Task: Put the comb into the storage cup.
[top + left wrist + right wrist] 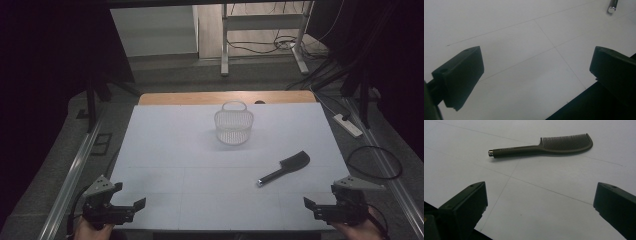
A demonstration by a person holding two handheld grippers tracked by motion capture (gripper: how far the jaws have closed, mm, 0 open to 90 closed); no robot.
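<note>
A black comb (285,168) with a metal-tipped handle lies flat on the white table (175,150), right of centre. Behind it near the middle a white mesh basket (234,125) stands upright with its handle up. My left gripper (131,195) rests at the near left corner, open with nothing between its fingers. At the near right corner my right gripper (320,196) is open and empty too. In the right gripper view the comb (544,146) lies ahead of the wide-open gripper (540,190). The left gripper view has the gripper (536,55) over bare table and the comb's handle tip (612,7) at the top right.
A wooden strip (225,97) borders the table's far edge. Metal rails (75,170) run along both sides. A power strip (347,125) and looped cables (372,162) lie on the floor at the right. Desk legs (225,45) stand beyond the table.
</note>
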